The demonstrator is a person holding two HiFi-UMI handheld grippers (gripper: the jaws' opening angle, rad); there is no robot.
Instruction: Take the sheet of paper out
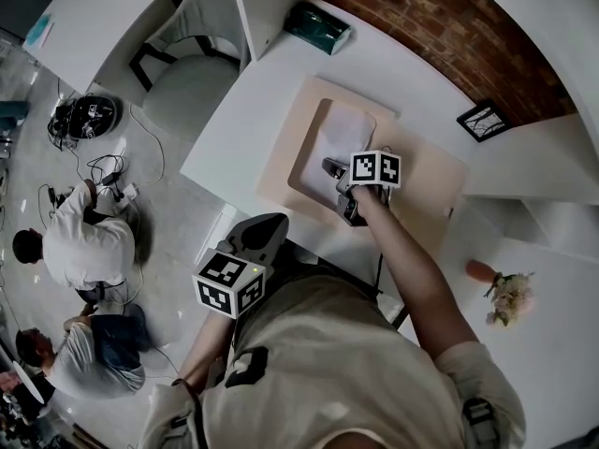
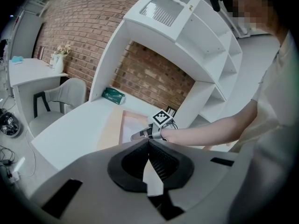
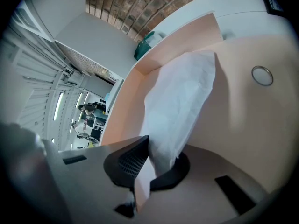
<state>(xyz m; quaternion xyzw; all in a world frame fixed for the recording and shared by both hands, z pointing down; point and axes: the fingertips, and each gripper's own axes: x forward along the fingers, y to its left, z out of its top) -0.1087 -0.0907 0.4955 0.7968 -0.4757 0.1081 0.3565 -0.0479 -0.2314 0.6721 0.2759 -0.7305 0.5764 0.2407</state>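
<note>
A white sheet of paper [image 1: 343,131] lies in the recess of a beige tray [image 1: 426,190] on the white desk [image 1: 234,129]. My right gripper [image 1: 330,168] reaches in over the tray's near side and is shut on the sheet's near edge. In the right gripper view the paper [image 3: 182,97] rises crumpled from between the dark pads of the right gripper [image 3: 148,155], lifted off the tray floor [image 3: 243,120]. My left gripper [image 1: 273,223] hangs off the desk's front edge close to my body; the left gripper [image 2: 148,143] shows its jaws closed together with nothing between them.
A green packet [image 1: 318,26] lies at the desk's far edge, a small black-framed object [image 1: 483,120] to the right. A metal ring [image 3: 262,75] sits on the beige surface. A grey chair [image 1: 192,73] stands left. Two people [image 1: 89,241] sit on the floor among cables. Flowers [image 1: 505,293] lie right.
</note>
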